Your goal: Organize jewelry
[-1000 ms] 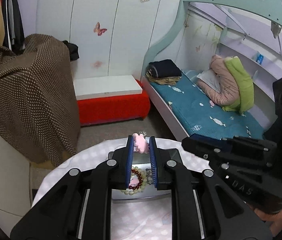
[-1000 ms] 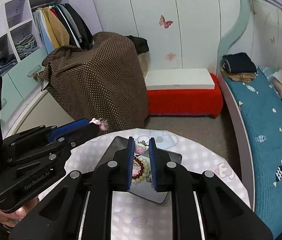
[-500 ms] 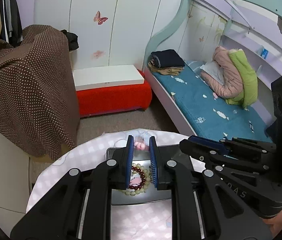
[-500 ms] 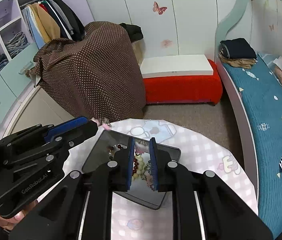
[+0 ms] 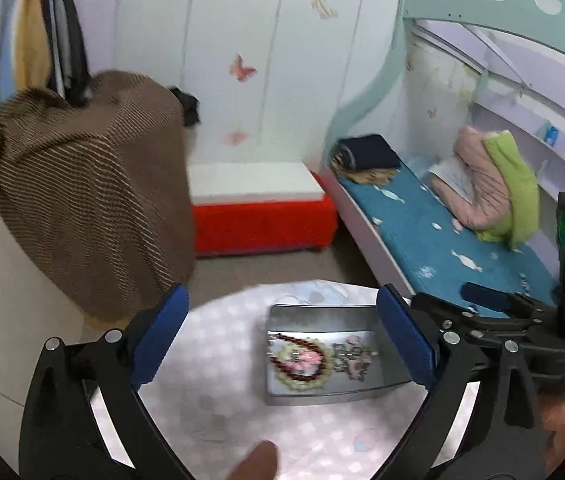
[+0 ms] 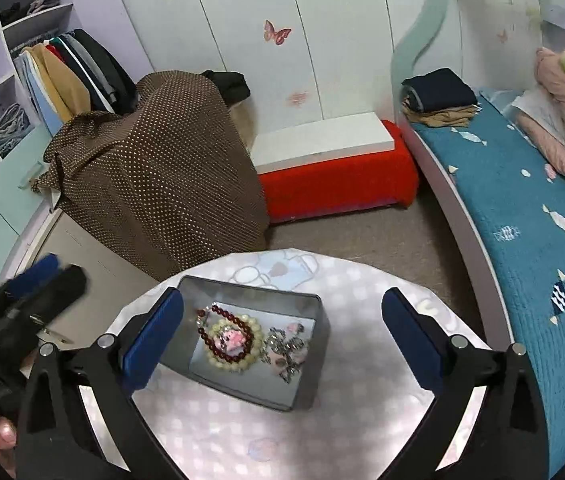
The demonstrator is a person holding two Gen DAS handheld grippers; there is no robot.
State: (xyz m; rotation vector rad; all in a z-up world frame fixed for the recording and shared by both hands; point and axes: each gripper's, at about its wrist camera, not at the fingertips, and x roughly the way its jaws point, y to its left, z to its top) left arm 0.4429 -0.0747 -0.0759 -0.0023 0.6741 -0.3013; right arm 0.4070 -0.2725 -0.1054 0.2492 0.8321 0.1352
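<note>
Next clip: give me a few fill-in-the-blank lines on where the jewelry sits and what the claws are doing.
1. The bracelets lie inside the metal ____.
2. Both claws, left and right, are ____.
3. The tin stands on a ____ table.
4. Neither claw holds any ____.

Missing: tin; open; round; jewelry

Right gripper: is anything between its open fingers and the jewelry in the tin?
Nothing visible. The right gripper is open above the metal tin, which has no lid on it. The bead bracelets and silver charm piece lie uncovered inside. The left gripper sits off to the left side.
</note>
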